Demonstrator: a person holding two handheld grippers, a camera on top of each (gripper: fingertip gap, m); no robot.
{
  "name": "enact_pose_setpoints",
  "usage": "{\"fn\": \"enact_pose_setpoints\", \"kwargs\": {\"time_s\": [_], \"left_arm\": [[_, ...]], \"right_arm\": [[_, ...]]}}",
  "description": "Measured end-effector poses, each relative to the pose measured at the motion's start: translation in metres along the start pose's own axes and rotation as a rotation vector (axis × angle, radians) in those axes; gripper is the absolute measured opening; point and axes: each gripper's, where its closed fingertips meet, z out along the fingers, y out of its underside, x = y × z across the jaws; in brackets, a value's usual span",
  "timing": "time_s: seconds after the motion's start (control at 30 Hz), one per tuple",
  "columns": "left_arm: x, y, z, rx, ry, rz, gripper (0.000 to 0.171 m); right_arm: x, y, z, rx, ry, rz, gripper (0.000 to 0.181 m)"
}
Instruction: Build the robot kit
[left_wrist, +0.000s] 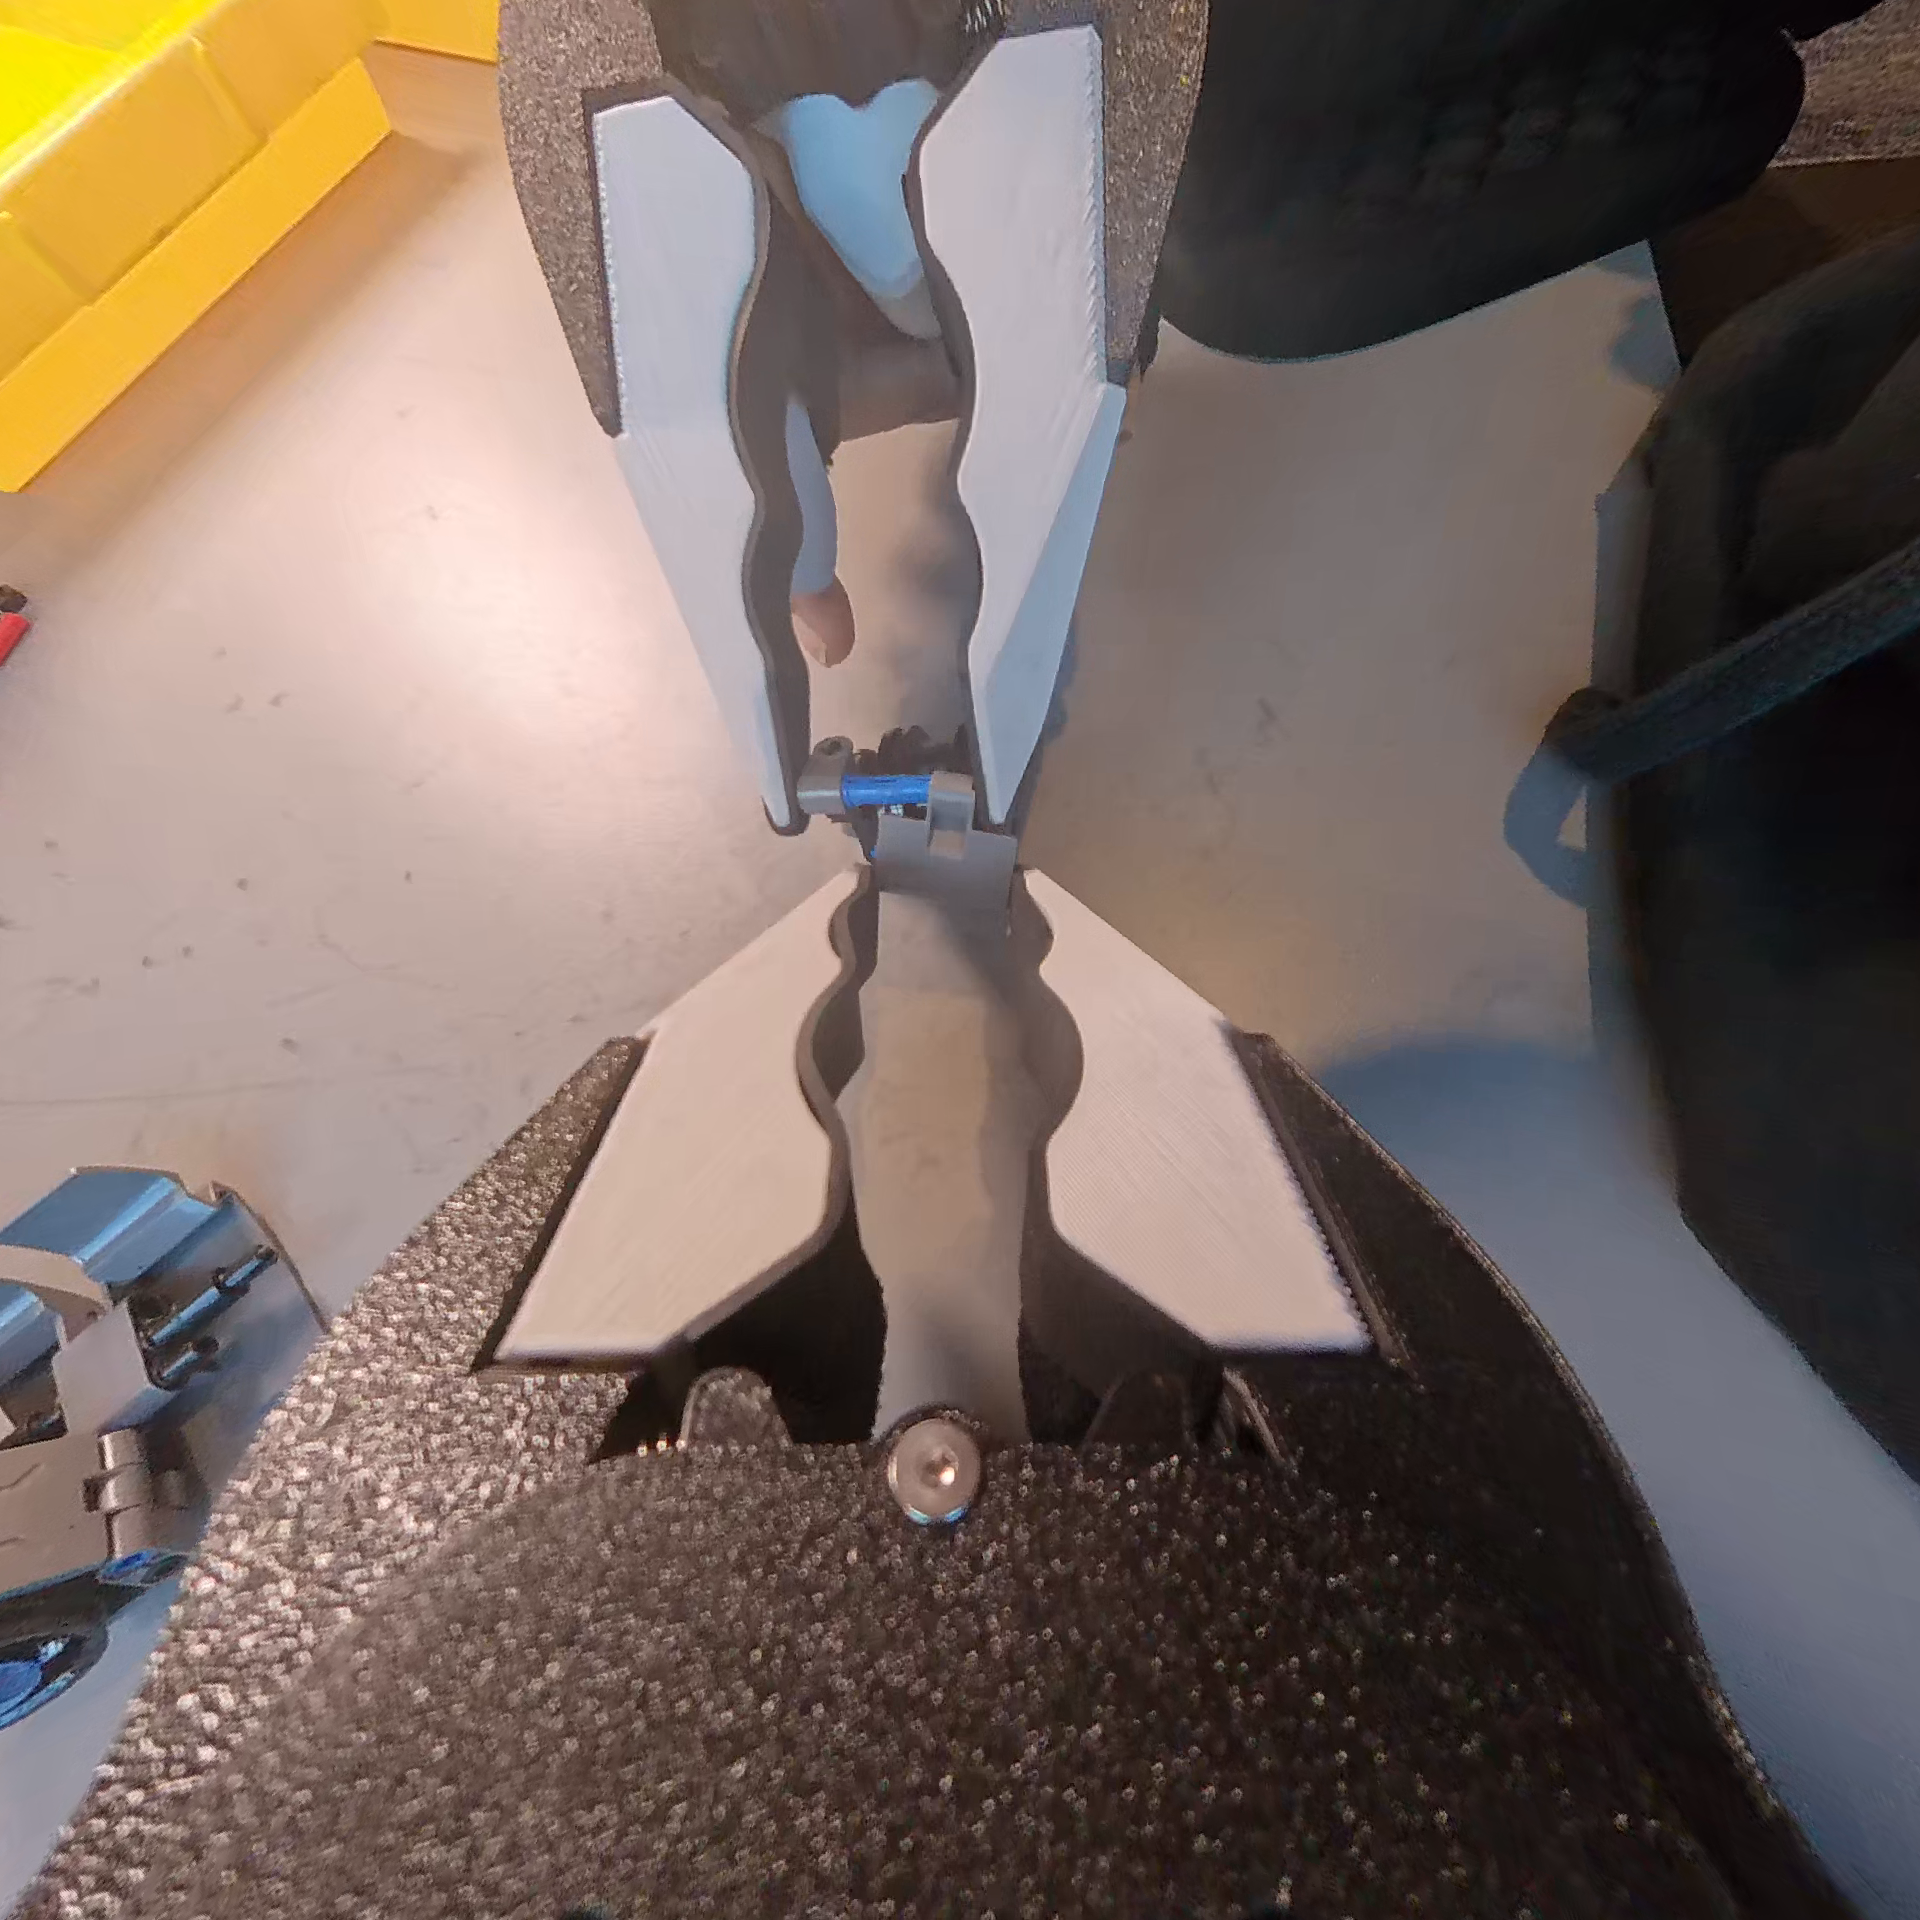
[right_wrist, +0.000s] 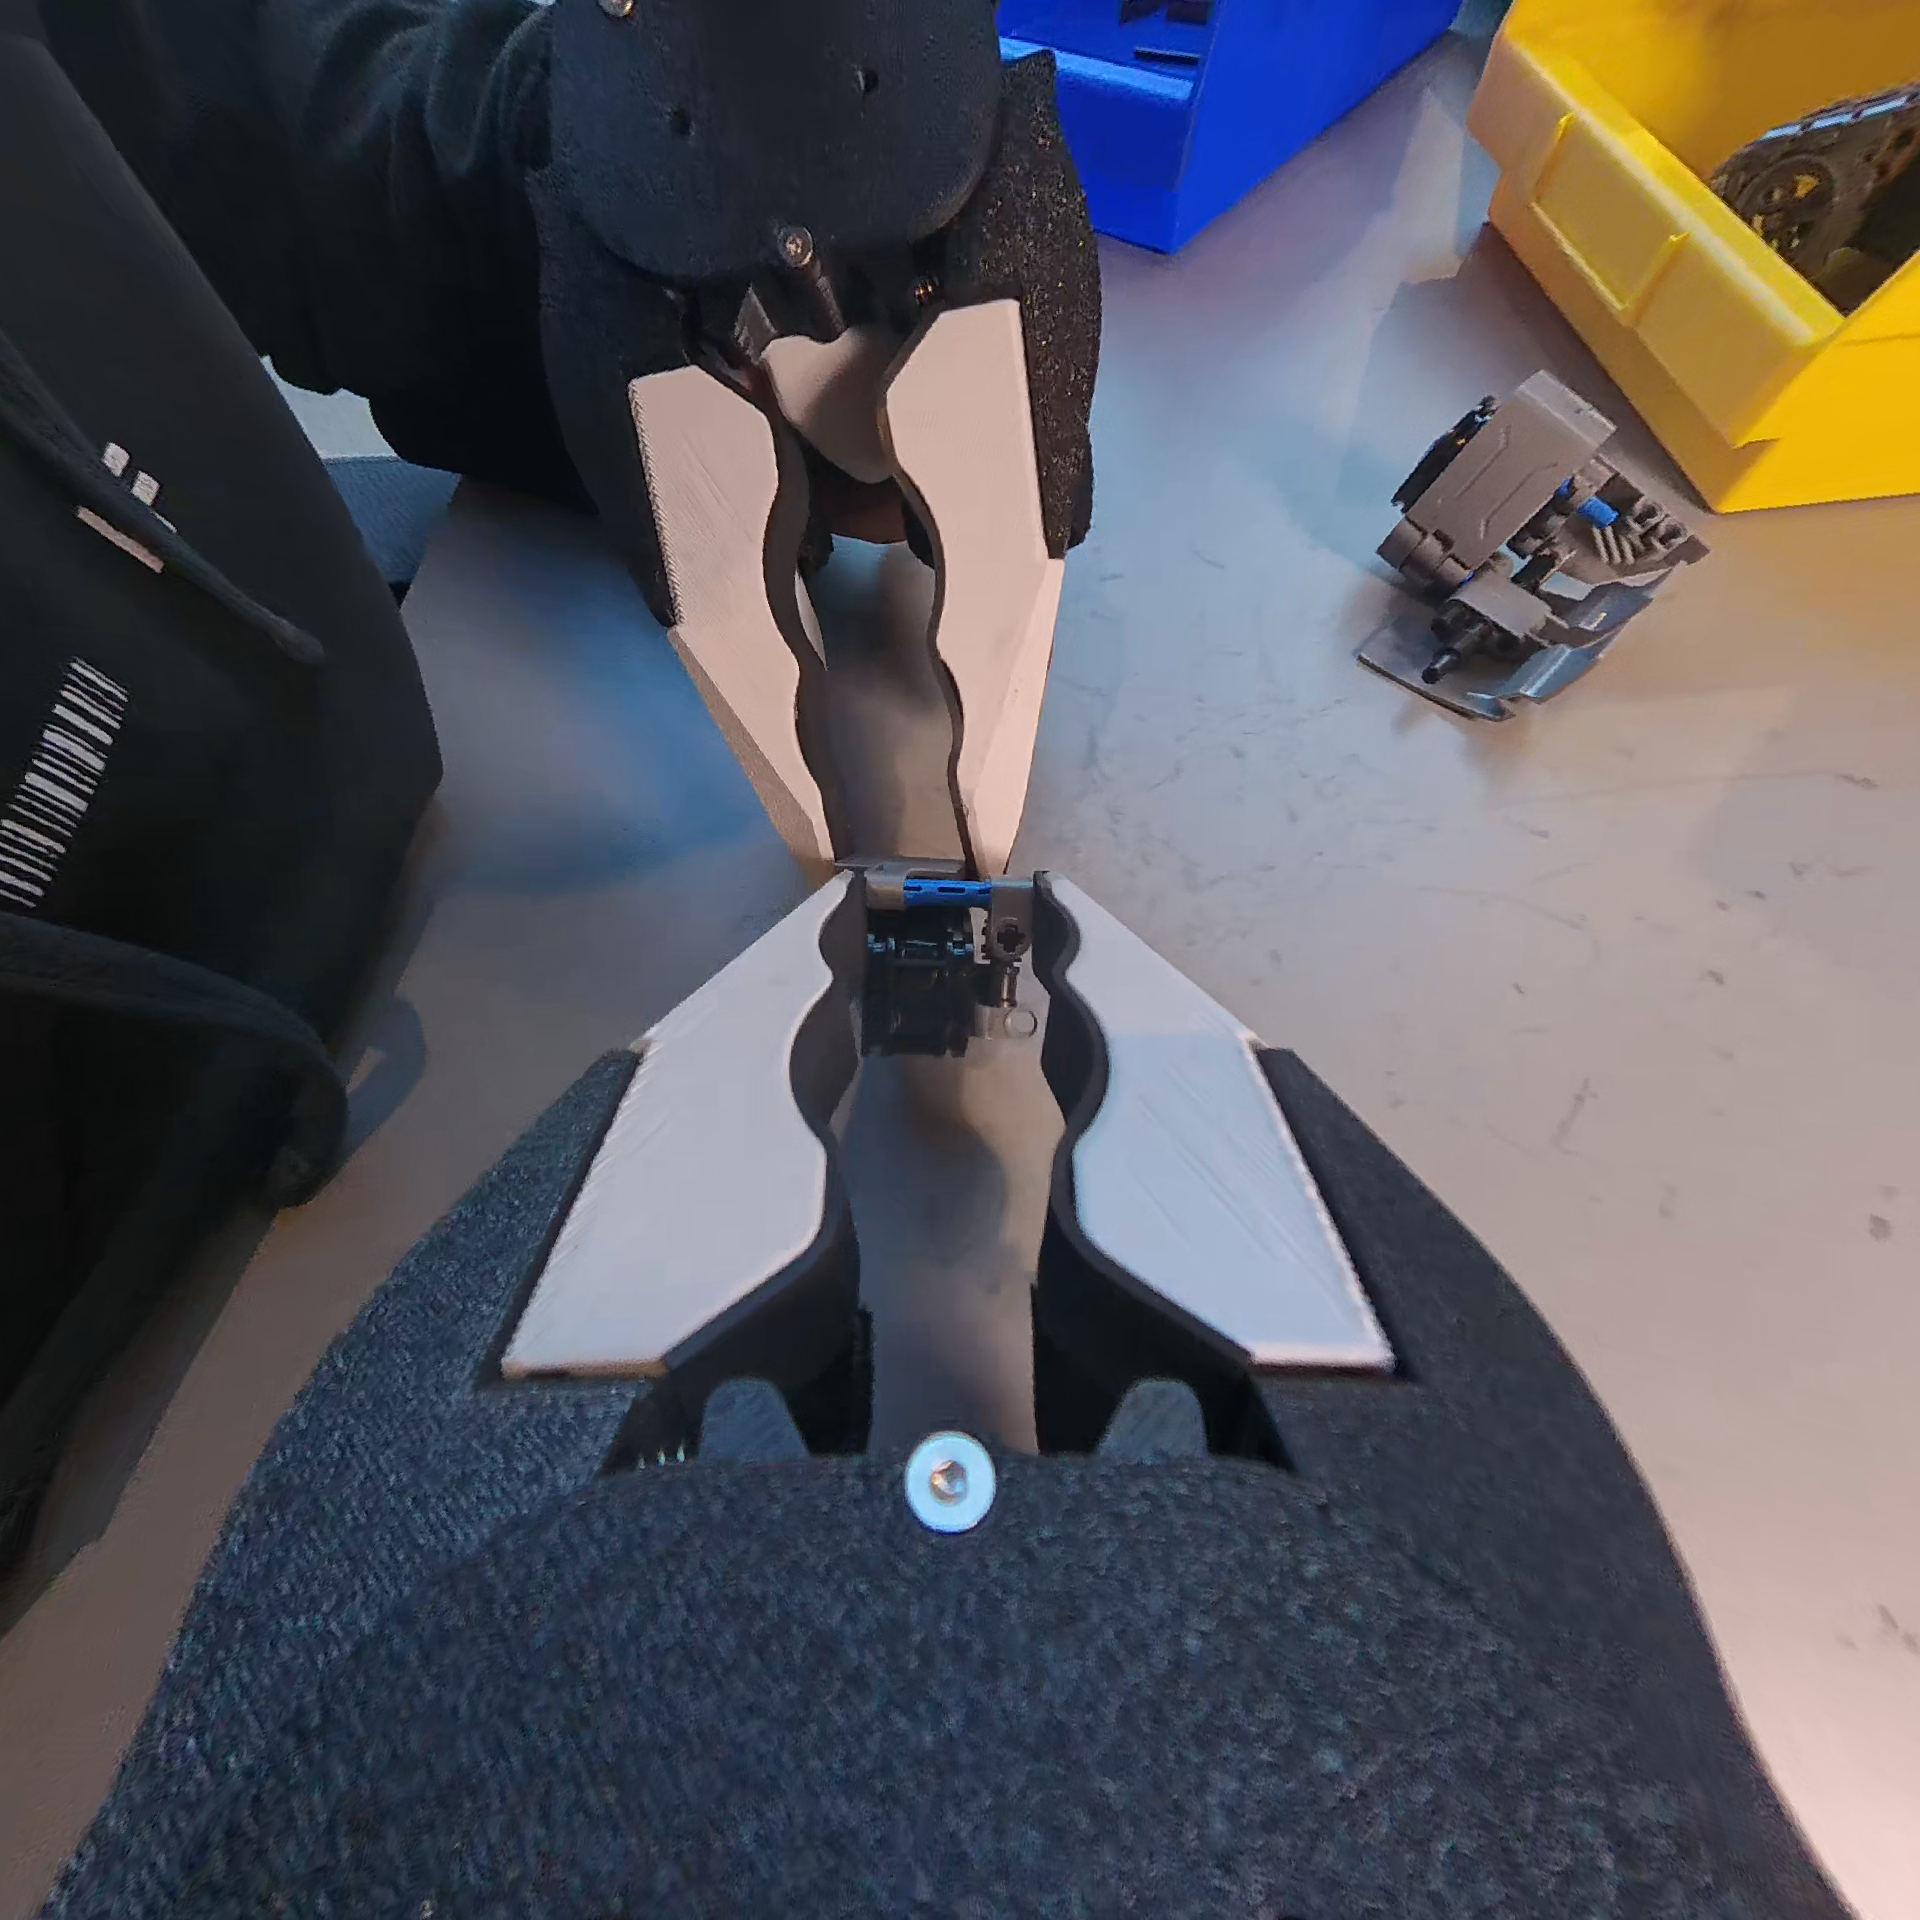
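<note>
Both grippers meet tip to tip at the middle of each frame, sharing one small grey-and-black plastic brick assembly with a blue pin (left_wrist: 902, 805) across it. In the left wrist view, the left gripper (left_wrist: 940, 883) rises from the bottom of the frame with its pale grey fingers (left_wrist: 686, 1153) narrowed to a point, pinching the grey block end of the assembly. The right gripper (left_wrist: 894, 816) comes down from the top of that frame, its tips closed on the two ends of the blue pin.

From the right wrist view, the right gripper (right_wrist: 948, 902) clamps the assembly (right_wrist: 930, 940) between its tips — the black part sits just inside the fingers (right_wrist: 707, 1143), near the frame's centre. The left gripper (right_wrist: 914, 847) reaches in from the upper middle and touches the top edge of the piece.

At right of this frame a second grey brick-built model (right_wrist: 1517, 561) lies on the scuffed pale tabletop (right_wrist: 1455, 987), just beside a yellow plastic bin (right_wrist: 1662, 270) in the upper right corner; a blue bin (right_wrist: 1195, 135) stands at top centre.
</note>
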Motion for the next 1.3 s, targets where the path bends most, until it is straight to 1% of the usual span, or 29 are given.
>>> {"fn": "enact_pose_setpoints", "kwargs": {"time_s": [0.27,0.7,0.77,0.83,0.87,0.9,0.93,0.97,1.0,1.03,1.07,1.13,1.2,1.27,1.3], "left_arm": [[0.0,0.003,-0.001,0.002,0.061,-0.128,0.023],[-0.004,0.007,-0.002,0.003,0.106,-0.276,0.024],[-0.005,0.006,-0.003,0.018,0.119,-0.303,0.025],[-0.009,0.001,-0.006,0.054,0.118,-0.323,0.026],[-0.013,-0.002,-0.009,0.084,0.116,-0.347,0.015],[-0.018,-0.007,-0.013,0.132,0.124,-0.387,0.01],[-0.022,-0.011,-0.018,0.176,0.134,-0.424,0.016],[-0.026,-0.015,-0.022,0.212,0.139,-0.45,0.027],[-0.028,-0.019,-0.025,0.243,0.152,-0.468,0.027],[-0.028,-0.022,-0.027,0.27,0.165,-0.482,0.022],[-0.029,-0.024,-0.027,0.291,0.159,-0.481,0.019],[-0.035,-0.029,-0.031,0.318,0.08,-0.395,0.019],[-0.039,-0.037,-0.036,0.345,-0.03,-0.263,0.017],[-0.046,-0.041,-0.04,0.343,-0.155,-0.155,0.015],[-0.047,-0.041,-0.041,0.337,-0.191,-0.117,0.013]], "right_arm": [[0.001,0.0,0.003,-0.052,0.082,-0.112,0.028],[0.003,-0.004,0.008,-0.093,0.246,-0.382,0.027],[0.004,-0.005,0.007,-0.067,0.248,-0.374,0.028],[0.01,-0.011,0.002,0.017,0.239,-0.281,0.028],[0.018,-0.017,-0.004,0.072,0.252,-0.214,0.029],[0.025,-0.021,-0.011,0.11,0.266,-0.173,0.029],[0.029,-0.026,-0.017,0.14,0.281,-0.174,0.029],[0.028,-0.03,-0.019,0.161,0.289,-0.197,0.03],[0.028,-0.033,-0.02,0.177,0.308,-0.226,0.03],[0.028,-0.035,-0.019,0.184,0.336,-0.254,0.03],[0.027,-0.038,-0.018,0.194,0.359,-0.282,0.03],[0.029,-0.043,-0.022,0.216,0.407,-0.306,0.031],[0.032,-0.049,-0.028,0.265,0.412,-0.245,0.031],[0.038,-0.052,-0.03,0.291,0.44,-0.171,0.031],[0.038,-0.053,-0.03,0.298,0.451,-0.159,0.031]]}}
